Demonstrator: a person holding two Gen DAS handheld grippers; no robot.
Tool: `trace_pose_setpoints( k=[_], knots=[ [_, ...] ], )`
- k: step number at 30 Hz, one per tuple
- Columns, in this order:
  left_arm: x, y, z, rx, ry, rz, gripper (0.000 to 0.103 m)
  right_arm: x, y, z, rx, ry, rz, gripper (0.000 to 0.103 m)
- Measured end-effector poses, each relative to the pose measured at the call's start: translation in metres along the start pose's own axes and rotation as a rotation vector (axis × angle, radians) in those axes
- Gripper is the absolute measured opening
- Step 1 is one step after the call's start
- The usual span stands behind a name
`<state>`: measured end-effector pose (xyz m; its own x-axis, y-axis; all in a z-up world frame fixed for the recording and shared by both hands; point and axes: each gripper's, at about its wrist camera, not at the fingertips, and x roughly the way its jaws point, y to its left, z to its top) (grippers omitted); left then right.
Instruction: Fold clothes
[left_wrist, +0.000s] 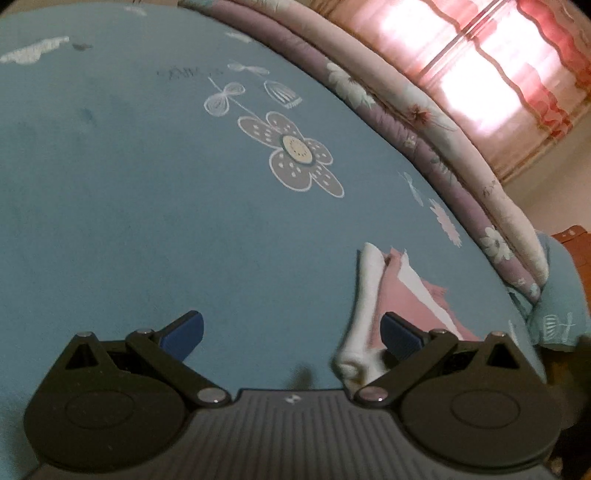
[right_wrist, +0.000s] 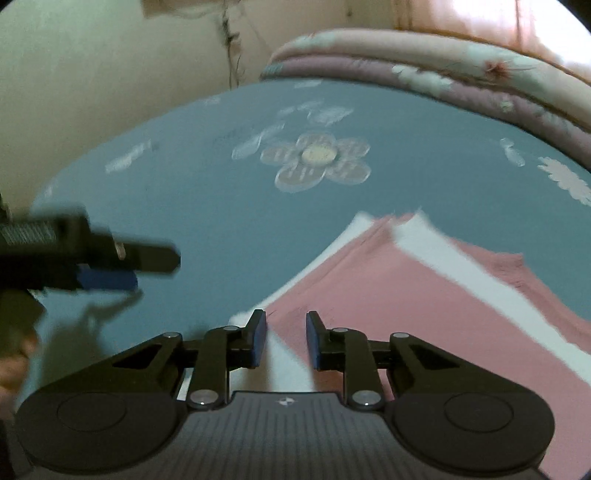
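A pink and white garment (right_wrist: 424, 295) lies spread on the blue flowered bedsheet (right_wrist: 221, 221), filling the lower right of the right wrist view. My right gripper (right_wrist: 286, 315) hovers over its near left edge with its blue pads a narrow gap apart, and no cloth is visibly pinched between them. In the left wrist view the same garment (left_wrist: 399, 291) lies just past the right finger. My left gripper (left_wrist: 291, 321) stands wide open over bare sheet (left_wrist: 147, 184). It also shows blurred at the left of the right wrist view as the left gripper (right_wrist: 155, 271).
Folded floral quilts (left_wrist: 424, 122) are stacked along the far edge of the bed. A pink curtain (left_wrist: 480, 66) hangs over a bright window behind them. A pale wall (right_wrist: 110, 74) borders the bed's left side. A person's hand (right_wrist: 14, 362) shows at the lower left.
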<state>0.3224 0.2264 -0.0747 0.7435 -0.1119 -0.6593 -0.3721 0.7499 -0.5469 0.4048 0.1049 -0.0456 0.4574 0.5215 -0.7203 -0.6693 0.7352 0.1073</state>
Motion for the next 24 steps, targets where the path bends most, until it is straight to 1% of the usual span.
trace_pose_setpoints(
  k=[1, 3, 5, 6, 7, 8, 9, 11, 14, 17, 19, 21, 22, 24],
  knots=[
    [0.001, 0.000, 0.000, -0.004, 0.007, -0.009, 0.101, 0.005, 0.004, -0.003, -0.017, 0.003, -0.018, 0.028],
    [0.002, 0.000, 0.000, -0.008, 0.012, -0.019, 0.101, 0.002, 0.008, -0.004, -0.016, -0.007, -0.038, 0.028],
    [-0.001, 0.004, -0.003, -0.011, 0.010, -0.020, 0.101, -0.010, 0.010, -0.003, -0.003, -0.009, -0.044, 0.028],
    [-0.002, 0.004, -0.002, -0.016, 0.009, -0.021, 0.101, -0.019, 0.013, -0.005, -0.005, -0.023, -0.033, 0.028],
    [-0.003, 0.005, -0.002, -0.020, 0.007, -0.023, 0.101, -0.027, 0.017, -0.008, -0.015, -0.033, -0.011, 0.030],
    [-0.003, 0.004, -0.002, -0.021, 0.006, -0.025, 0.101, -0.031, 0.022, -0.013, -0.029, -0.033, 0.000, 0.035],
    [-0.002, 0.004, -0.002, -0.020, 0.007, -0.024, 0.101, -0.032, 0.029, -0.018, -0.049, -0.029, -0.001, 0.037],
    [-0.001, 0.002, -0.002, -0.016, 0.009, -0.021, 0.101, -0.034, 0.041, -0.029, -0.086, -0.019, -0.006, 0.038],
    [0.002, -0.002, -0.004, 0.003, 0.029, -0.026, 0.101, -0.023, 0.052, -0.041, -0.112, -0.005, -0.031, 0.039],
    [0.002, -0.007, -0.007, 0.036, 0.036, -0.025, 0.101, -0.019, 0.046, -0.037, -0.029, -0.006, -0.023, 0.040],
    [0.004, -0.010, -0.008, 0.055, 0.043, -0.019, 0.101, -0.023, 0.045, -0.035, -0.013, 0.001, -0.025, 0.042],
    [0.004, -0.013, -0.009, 0.070, 0.055, -0.024, 0.101, -0.033, 0.047, -0.036, -0.010, -0.005, -0.034, 0.053],
    [0.005, -0.014, -0.010, 0.079, 0.062, -0.025, 0.101, -0.039, 0.047, -0.036, -0.005, -0.010, -0.038, 0.062],
    [0.006, -0.018, -0.012, 0.100, 0.073, -0.017, 0.101, -0.049, 0.044, -0.039, 0.027, -0.021, -0.050, 0.063]
  ],
)
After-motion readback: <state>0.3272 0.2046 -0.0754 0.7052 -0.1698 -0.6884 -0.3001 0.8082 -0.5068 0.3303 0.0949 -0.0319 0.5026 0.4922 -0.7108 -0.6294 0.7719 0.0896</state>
